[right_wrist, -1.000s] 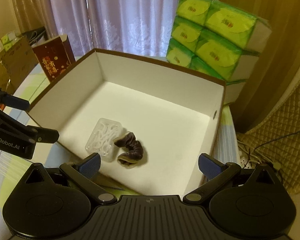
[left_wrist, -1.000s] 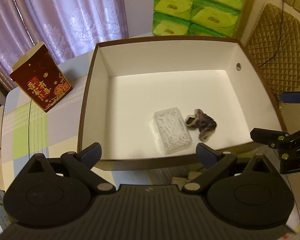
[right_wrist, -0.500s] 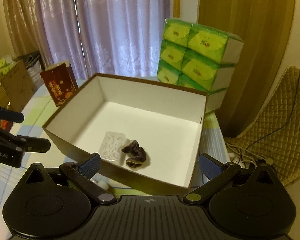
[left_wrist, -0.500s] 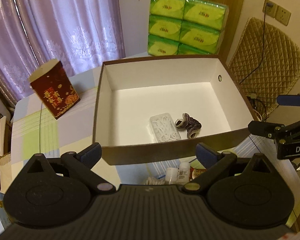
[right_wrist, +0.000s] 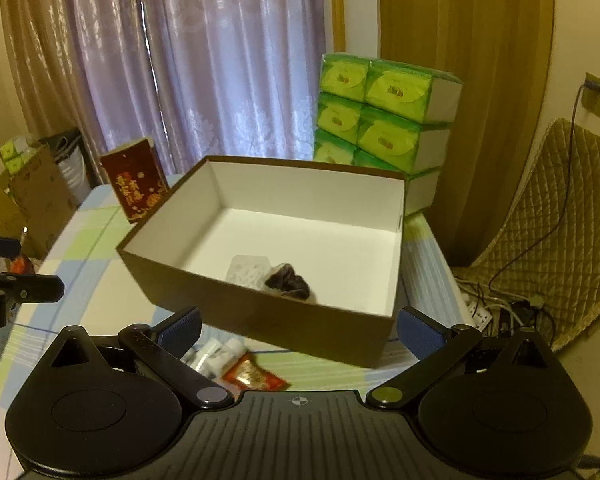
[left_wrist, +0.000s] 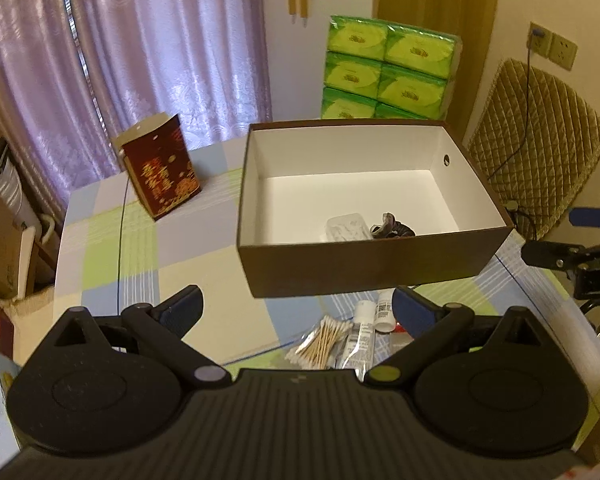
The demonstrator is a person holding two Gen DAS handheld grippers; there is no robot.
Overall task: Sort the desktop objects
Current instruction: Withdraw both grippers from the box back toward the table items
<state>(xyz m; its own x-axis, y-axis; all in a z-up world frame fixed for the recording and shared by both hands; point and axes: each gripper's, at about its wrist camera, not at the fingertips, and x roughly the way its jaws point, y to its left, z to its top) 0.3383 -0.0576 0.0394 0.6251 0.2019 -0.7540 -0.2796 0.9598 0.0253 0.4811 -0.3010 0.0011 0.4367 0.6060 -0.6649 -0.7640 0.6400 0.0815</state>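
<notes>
Cotton swabs in a clear plastic packet (left_wrist: pixel 320 344) lie on the checked desk (left_wrist: pixel 112 240) just ahead of the left tongs (left_wrist: pixel 296 308), sticks pointing away toward the brown cardboard box (left_wrist: pixel 364 268). Left tongs nearer, released, empty. Right tongs (right_wrist: pixel 298 326) likewise released, over a red snack sachet (right_wrist: pixel 254 376).

brown box (left_wrist: pixel 364 264), cotton swabs (left_wrist: pixel 324 342), tube (left_wrist: pixel 360 340)

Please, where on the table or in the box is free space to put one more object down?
Inside the brown box, the floor behind the clear case and dark scrunchie is bare. Tablecloth between red carton and box is open. Crowded: cotton swabs and tubes before the box.
</notes>
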